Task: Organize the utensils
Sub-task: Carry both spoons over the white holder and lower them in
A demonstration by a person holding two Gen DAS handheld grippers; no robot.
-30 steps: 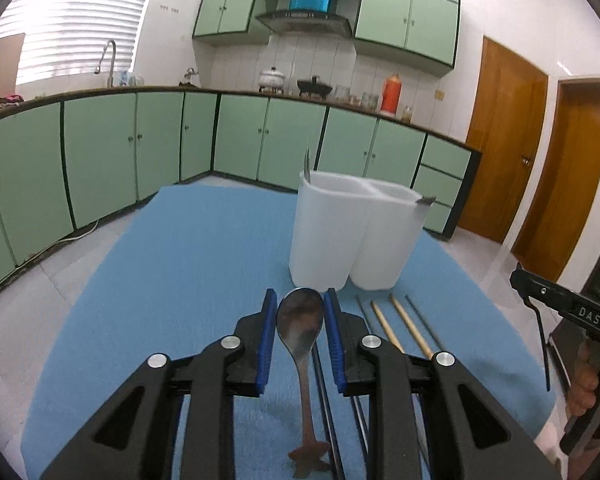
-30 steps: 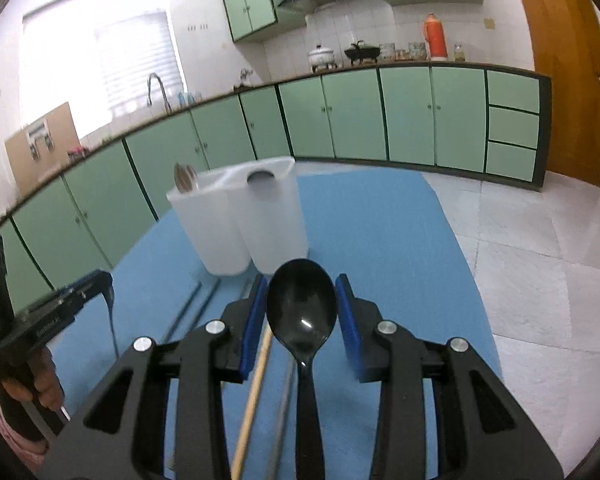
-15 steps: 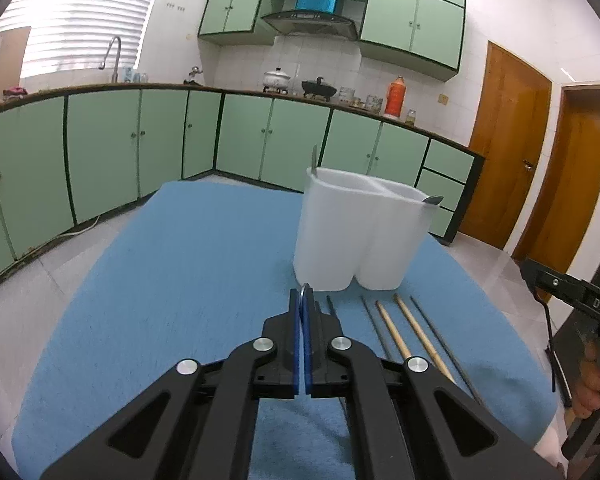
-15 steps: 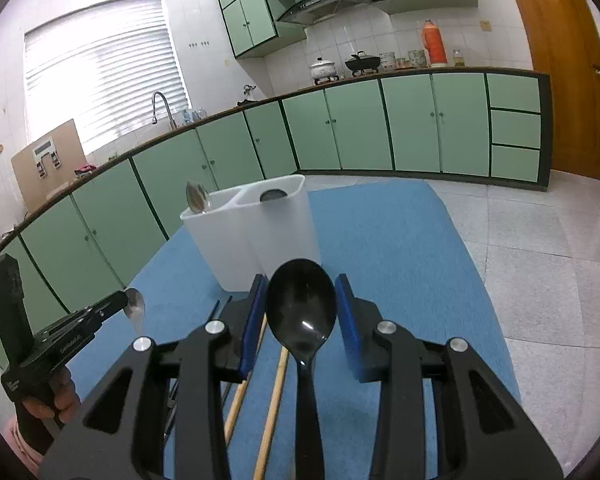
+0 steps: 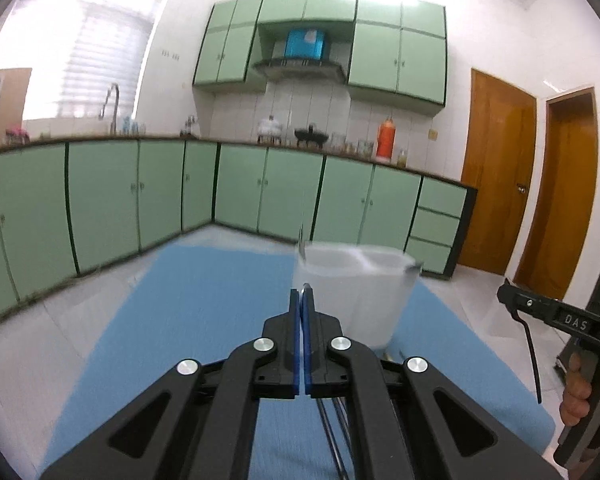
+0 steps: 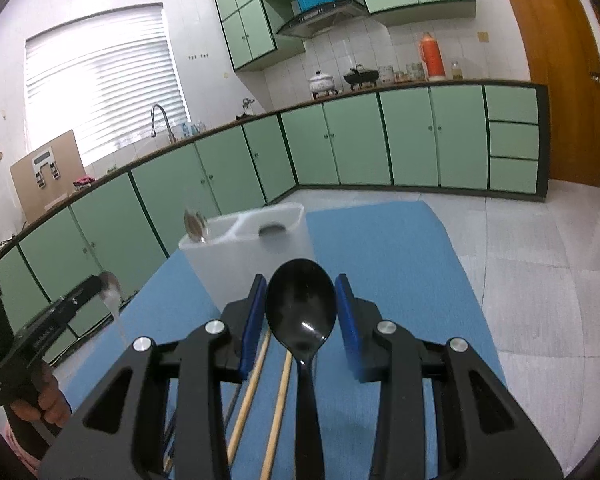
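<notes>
While the white holder (image 6: 248, 248) stands far on the blue mat (image 6: 384, 248):
Left gripper (image 5: 302, 300): clamped on a metal spoon (image 6: 110, 292).
Right gripper (image 6: 300, 316): grips a black spoon (image 6: 300, 300).
Chopsticks (image 6: 278, 404): near, on mat.

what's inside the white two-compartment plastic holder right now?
In the white two-compartment plastic holder, a metal spoon bowl sticks up from the left compartment and a dark utensil end shows in the right. Anything lower is hidden by the walls.
</notes>
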